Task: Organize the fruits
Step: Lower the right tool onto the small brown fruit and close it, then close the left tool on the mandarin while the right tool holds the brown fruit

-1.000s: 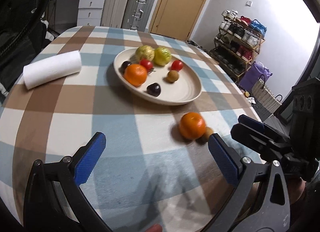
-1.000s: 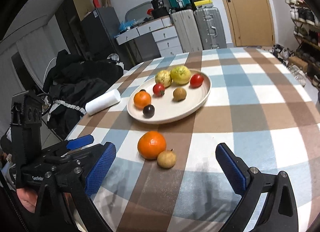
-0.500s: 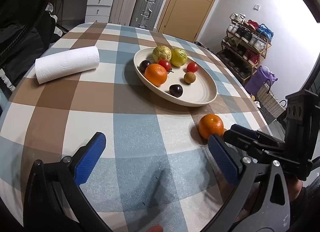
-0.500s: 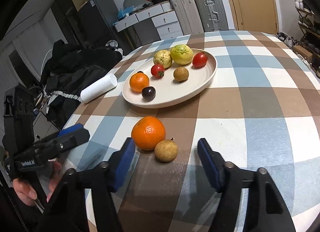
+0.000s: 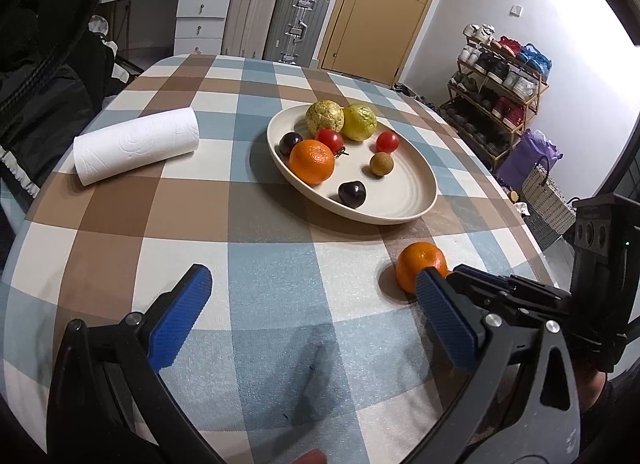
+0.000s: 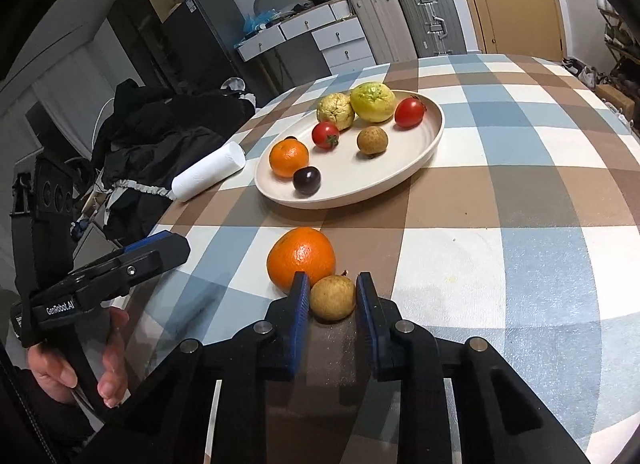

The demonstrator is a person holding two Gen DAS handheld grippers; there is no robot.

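My right gripper (image 6: 332, 296) has its blue pads against both sides of the small round tan fruit (image 6: 333, 298), which sits on the checked tablecloth touching the loose orange (image 6: 301, 258). Both lie short of the cream plate (image 6: 430, 136), straight ahead. Left gripper (image 5: 312, 312) gapes wide, empty (farther off).

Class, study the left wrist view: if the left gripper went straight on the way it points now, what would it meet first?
Probably the plate, at its near rim: only bare checked tablecloth lies ahead of the open left gripper. The loose orange sits off to the right. Depth is uncertain.
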